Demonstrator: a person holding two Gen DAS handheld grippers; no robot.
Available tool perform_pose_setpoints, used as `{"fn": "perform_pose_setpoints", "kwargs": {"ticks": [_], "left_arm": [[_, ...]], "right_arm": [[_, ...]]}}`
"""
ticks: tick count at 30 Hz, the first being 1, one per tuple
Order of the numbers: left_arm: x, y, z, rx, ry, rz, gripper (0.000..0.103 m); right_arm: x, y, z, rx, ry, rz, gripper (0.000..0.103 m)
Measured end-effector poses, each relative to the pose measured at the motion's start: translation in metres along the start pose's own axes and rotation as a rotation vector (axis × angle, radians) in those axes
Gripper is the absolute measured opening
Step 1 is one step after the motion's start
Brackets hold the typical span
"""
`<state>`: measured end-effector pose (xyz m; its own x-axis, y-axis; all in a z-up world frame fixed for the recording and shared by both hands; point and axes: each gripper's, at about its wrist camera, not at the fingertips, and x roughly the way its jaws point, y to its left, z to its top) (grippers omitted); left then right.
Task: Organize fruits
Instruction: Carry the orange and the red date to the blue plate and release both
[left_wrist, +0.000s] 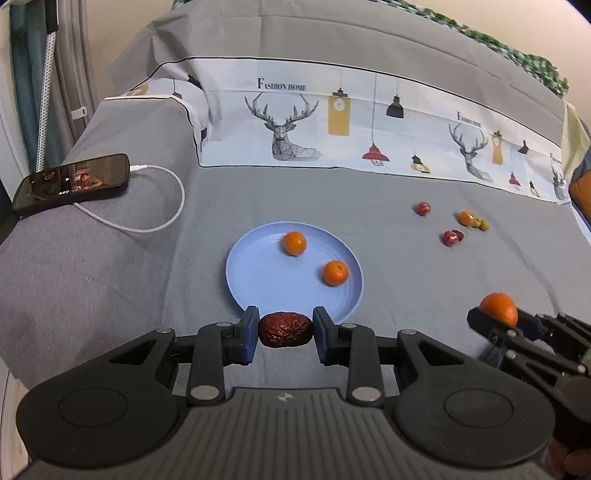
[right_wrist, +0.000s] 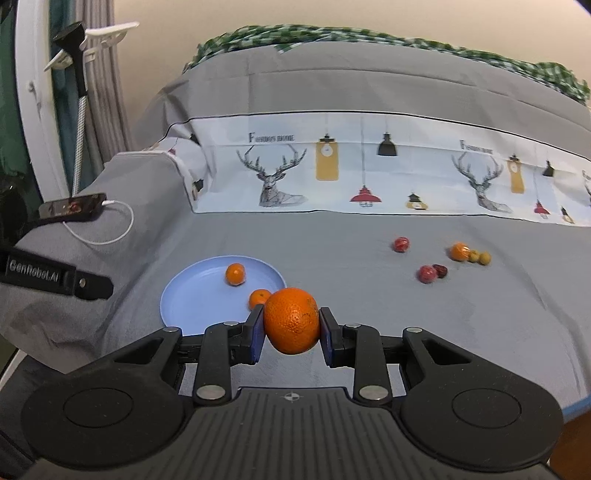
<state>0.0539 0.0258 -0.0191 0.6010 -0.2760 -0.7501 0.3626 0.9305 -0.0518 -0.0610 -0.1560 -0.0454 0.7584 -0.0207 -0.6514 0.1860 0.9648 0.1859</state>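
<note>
On your left a phone (left_wrist: 72, 184) lies on the grey pillow (left_wrist: 110, 258), its white charging cable (left_wrist: 162, 218) looping beside it. Ahead, the deer-print band (left_wrist: 332, 125) crosses the grey bedsheet (left_wrist: 406, 295), green checked fabric (right_wrist: 295, 35) behind.

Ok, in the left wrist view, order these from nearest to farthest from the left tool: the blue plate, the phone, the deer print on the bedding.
1. Blue plate, directly ahead of the left tool.
2. Phone, far left, on the grey cushion.
3. Deer print, beyond the plate on the white band.
</note>
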Motion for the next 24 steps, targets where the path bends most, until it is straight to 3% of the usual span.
{"fn": "perform_pose_setpoints", "kwargs": {"ticks": [12,24], "left_arm": [[0.091,0.010,0.033,0.018,0.064,0.033,0.035],[0.178,0.026,0.043,0.067,0.152,0.088,0.035]], "right_arm": [[0.090,0.029,0.009,-0.086,0.106,0.069,0.031],[0.175,0.054,0.007,-0.156,0.214,0.119,0.031]]}}
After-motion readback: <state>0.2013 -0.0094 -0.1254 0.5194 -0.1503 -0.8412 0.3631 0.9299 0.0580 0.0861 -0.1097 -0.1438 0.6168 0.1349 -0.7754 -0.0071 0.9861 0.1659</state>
